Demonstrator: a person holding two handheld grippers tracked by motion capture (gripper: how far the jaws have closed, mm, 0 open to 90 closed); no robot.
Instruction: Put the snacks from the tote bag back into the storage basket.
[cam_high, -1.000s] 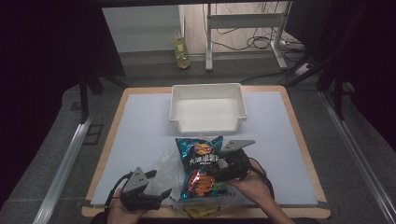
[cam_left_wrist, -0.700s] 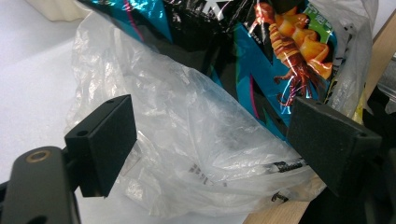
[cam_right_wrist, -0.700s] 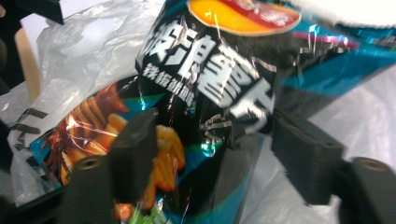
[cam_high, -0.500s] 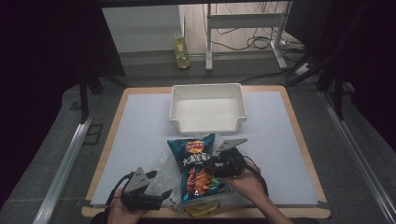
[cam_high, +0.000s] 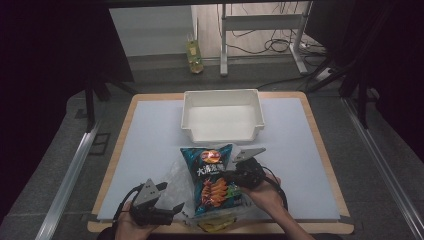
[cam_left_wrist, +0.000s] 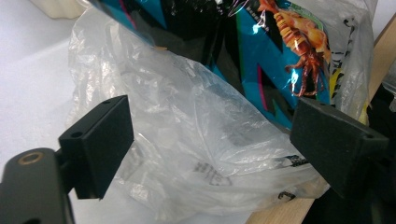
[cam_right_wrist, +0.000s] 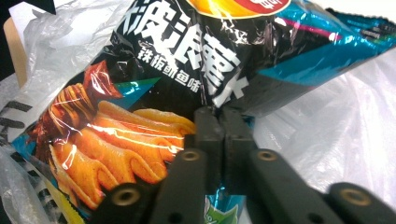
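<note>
One chip bag (cam_right_wrist: 196, 60) edge inside right claw (cam_right_wrist: 222, 116)

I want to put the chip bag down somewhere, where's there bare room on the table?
Free: the mat left of the white bin, the strip to the bin's right, and the bin's inside. Crowded: the near edge, with chip bag, plastic bag and both grippers.
</note>
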